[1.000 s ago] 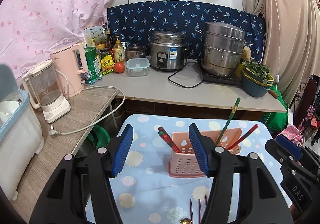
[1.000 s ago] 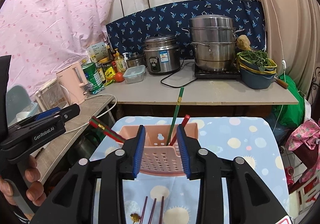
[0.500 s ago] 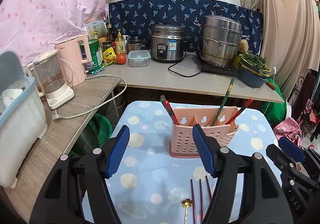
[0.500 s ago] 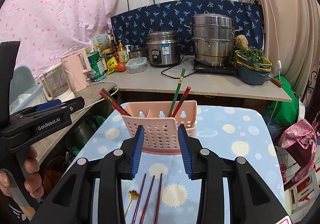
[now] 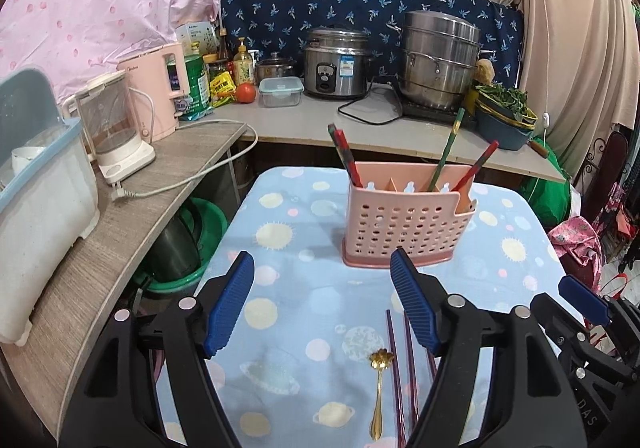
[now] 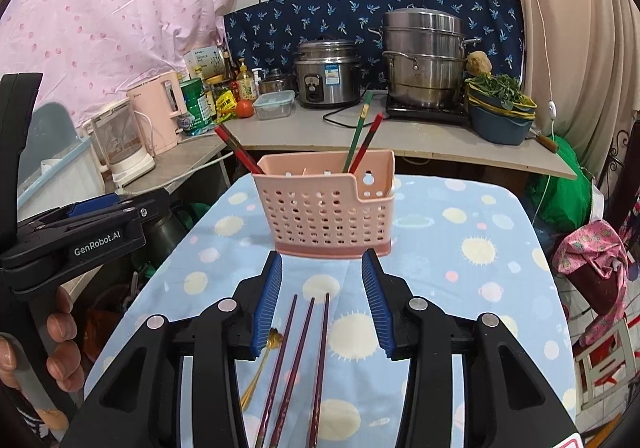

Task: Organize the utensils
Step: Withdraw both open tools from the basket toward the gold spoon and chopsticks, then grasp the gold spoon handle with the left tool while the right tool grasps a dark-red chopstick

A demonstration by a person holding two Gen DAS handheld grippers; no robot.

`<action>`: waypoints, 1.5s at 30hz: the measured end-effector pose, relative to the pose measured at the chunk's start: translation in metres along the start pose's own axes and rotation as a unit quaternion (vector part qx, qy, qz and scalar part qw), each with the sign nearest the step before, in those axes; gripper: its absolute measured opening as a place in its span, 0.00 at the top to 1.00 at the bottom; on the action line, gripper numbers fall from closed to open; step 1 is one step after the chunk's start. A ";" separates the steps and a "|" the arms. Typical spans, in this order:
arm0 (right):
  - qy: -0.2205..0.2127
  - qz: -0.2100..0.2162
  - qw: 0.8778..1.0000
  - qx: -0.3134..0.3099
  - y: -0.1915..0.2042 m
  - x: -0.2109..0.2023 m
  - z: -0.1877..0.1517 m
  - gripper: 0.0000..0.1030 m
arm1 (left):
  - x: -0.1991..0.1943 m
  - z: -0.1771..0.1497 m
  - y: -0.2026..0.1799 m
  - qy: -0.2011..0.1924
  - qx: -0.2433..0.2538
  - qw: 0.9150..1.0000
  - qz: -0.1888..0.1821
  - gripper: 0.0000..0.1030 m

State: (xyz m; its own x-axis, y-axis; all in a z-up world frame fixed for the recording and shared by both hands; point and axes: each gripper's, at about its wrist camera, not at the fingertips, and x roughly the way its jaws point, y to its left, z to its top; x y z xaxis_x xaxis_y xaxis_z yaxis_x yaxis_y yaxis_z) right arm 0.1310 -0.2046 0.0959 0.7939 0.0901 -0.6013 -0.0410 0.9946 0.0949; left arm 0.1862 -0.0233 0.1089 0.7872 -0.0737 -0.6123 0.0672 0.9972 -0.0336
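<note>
The right tool point(image 6: 322, 300) stands partly apart with nothing gripped, and its jaws have just been opening over three purple chopsticks point(image 6: 298, 360) that lie side by side on the blue-clothed counter point(image 6: 460, 280), their long axes running away from the camera toward the pink utensil basket point(image 6: 328, 207). A gold spoon point(image 6: 262, 368) lies just left of them, its bowl toward the basket. The left tool point(image 5: 322, 288) is wide and empty, its jaws also just opening, above bare cloth left of the spoon. The basket stands upright near the far edge with red and green chopsticks point(image 6: 362, 135) leaning out of it. Open cloth lies to both sides. Both tools have come down nearer the cloth than a second ago.
</note>
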 end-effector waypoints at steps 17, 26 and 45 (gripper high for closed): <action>0.053 -0.004 0.998 0.018 -0.007 0.004 -0.063 0.60 | 0.001 -0.060 -0.004 0.035 0.015 0.999 0.002 0.26; 0.077 -0.023 0.997 0.000 0.002 0.006 -0.099 0.60 | 0.014 -0.097 -0.003 0.078 0.004 0.997 -0.005 0.23; 0.134 -0.027 0.990 0.031 -0.002 0.029 -0.154 0.60 | 0.035 -0.154 0.001 0.144 0.010 0.990 -0.005 0.17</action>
State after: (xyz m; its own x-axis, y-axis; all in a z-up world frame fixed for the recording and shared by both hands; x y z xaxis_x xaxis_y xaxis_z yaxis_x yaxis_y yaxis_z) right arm 0.0611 -0.1962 -0.0437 0.6048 0.0555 -0.7944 0.0411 0.9941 0.1007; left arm 0.1196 -0.0226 -0.0343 0.5796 -0.0735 -0.8116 0.0883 0.9957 -0.0271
